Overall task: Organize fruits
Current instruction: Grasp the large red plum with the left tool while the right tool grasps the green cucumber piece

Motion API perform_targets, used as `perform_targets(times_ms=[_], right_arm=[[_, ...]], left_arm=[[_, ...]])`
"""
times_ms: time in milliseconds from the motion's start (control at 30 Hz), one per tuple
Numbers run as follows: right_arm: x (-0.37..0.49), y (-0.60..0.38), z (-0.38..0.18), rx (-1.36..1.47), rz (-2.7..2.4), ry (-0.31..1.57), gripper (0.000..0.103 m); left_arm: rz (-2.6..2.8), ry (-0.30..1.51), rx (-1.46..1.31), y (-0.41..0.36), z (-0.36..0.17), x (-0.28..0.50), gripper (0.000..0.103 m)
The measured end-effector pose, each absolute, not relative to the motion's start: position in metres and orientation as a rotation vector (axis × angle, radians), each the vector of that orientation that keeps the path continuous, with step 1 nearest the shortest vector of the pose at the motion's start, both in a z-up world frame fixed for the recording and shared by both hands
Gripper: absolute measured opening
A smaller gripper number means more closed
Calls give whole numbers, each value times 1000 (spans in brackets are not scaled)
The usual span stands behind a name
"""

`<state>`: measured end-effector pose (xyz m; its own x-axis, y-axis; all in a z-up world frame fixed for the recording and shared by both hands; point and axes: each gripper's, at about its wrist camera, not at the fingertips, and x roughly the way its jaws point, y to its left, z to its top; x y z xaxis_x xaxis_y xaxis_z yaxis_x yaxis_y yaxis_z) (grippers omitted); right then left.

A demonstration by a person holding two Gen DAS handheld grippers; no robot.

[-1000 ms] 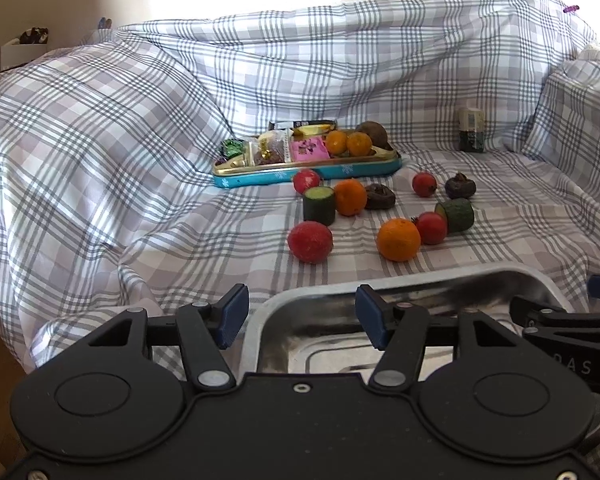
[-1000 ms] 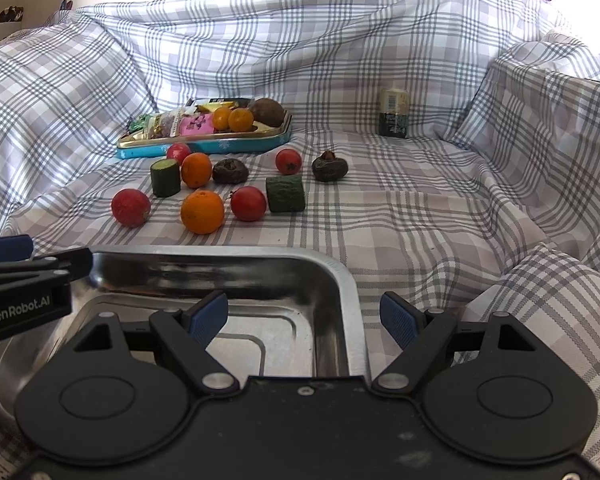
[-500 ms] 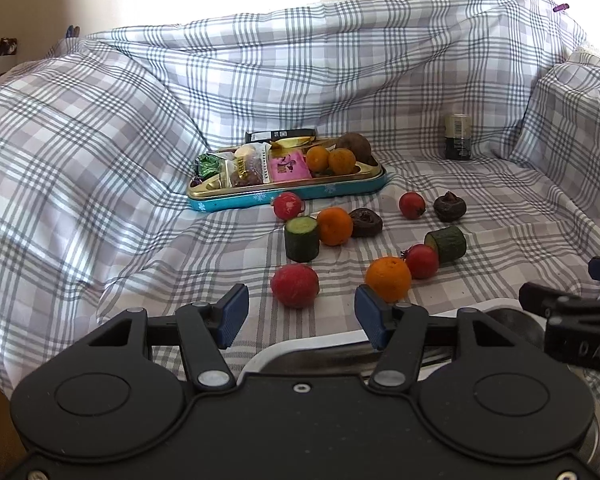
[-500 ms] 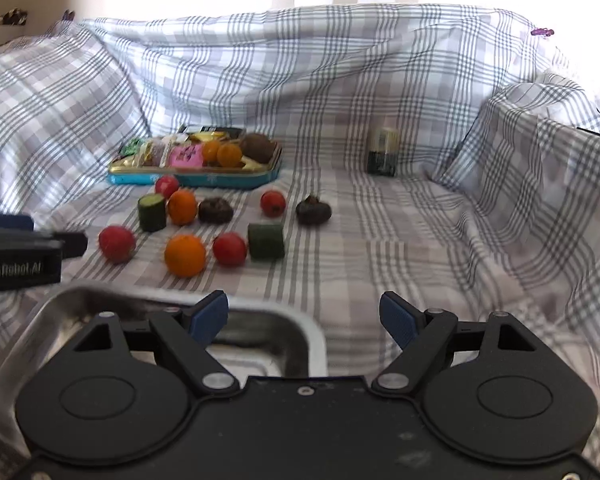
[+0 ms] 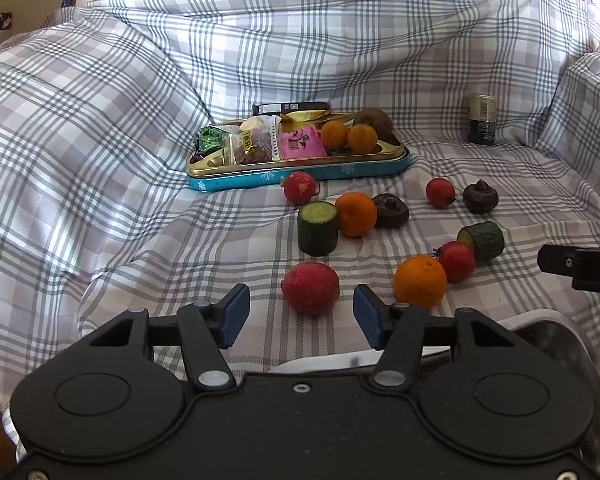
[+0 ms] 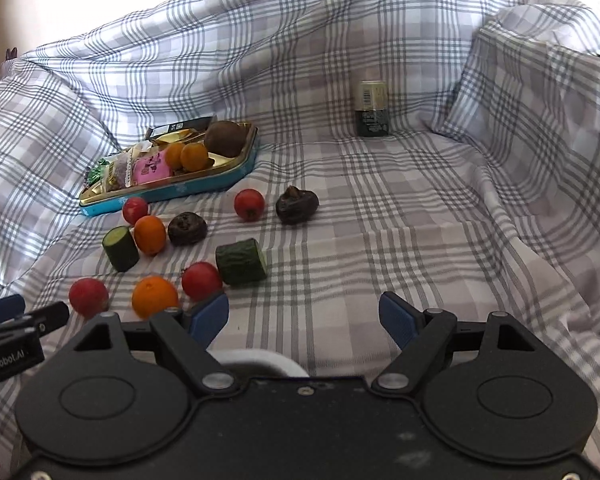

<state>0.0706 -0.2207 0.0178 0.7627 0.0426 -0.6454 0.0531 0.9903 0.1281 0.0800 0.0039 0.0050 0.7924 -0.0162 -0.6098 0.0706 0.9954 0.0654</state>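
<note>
Loose fruit lies on the checked cloth. A red fruit (image 5: 310, 288) sits just beyond my open, empty left gripper (image 5: 298, 314). Beside it lie an orange (image 5: 420, 281), a red tomato (image 5: 457, 261) and a cucumber chunk (image 5: 482, 240). Farther back are an upright cucumber chunk (image 5: 317, 227), another orange (image 5: 355, 214) and dark brown fruits (image 5: 391, 210). My right gripper (image 6: 304, 320) is open and empty over bare cloth, right of the tomato (image 6: 201, 280) and orange (image 6: 155, 296). A steel tray rim (image 5: 540, 322) shows under both grippers.
A blue tin tray (image 5: 300, 170) with snacks, two small oranges and a brown fruit sits at the back. A small dark can (image 6: 372, 109) stands against the draped back. Cloth folds rise on both sides.
Both grippers have lifted and moved forward over the steel tray toward the fruit; the tray has slid almost out of view beneath them. The fruit looks nearer.
</note>
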Motion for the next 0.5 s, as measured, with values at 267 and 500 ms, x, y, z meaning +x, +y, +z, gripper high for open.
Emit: perform_targets(times_ms=[267,500], right_arm=[[93,-206,15,107,25,683,77],[115,-192,11,73,63,684,58]], left_arm=[[-66,672,80,2,4,96,62],[-73,704,96,-1,-8,105,62]])
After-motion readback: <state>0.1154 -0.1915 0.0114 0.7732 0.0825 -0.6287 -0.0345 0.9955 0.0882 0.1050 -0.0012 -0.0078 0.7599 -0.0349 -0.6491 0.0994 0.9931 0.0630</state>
